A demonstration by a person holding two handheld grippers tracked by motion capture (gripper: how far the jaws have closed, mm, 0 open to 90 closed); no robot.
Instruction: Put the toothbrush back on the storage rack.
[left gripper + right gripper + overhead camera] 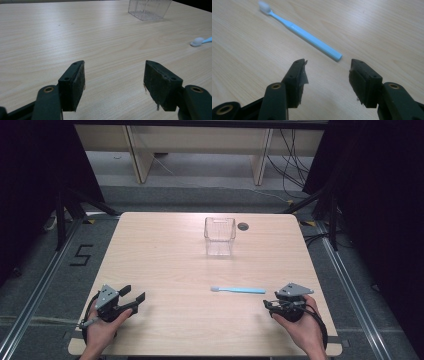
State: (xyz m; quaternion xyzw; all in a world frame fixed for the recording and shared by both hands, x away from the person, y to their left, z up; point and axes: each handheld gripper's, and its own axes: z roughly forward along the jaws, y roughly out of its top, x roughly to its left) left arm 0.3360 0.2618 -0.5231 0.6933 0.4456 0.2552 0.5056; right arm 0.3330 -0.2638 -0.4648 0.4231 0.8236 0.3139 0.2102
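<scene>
A light blue toothbrush (238, 290) with a white head lies flat on the wooden table (165, 255), head pointing left. A clear plastic container (219, 236) stands upright farther back near the centre. My left gripper (133, 293) rests at the front left, open and holding nothing. My right gripper (270, 300) sits open just right of the handle end. In the right gripper view, the toothbrush (302, 31) handle tip lies just ahead of the right gripper (328, 62), outside the jaws. The left gripper (114, 65) faces bare wood, with the container (149, 8) and brush head (197, 41) far off.
A dark round grommet hole (243, 226) sits in the tabletop right of the container. Beyond the far edge are wooden furniture legs (141, 165) and cables (292, 160) on the floor. A "5" mark (81, 255) is on the floor at the left.
</scene>
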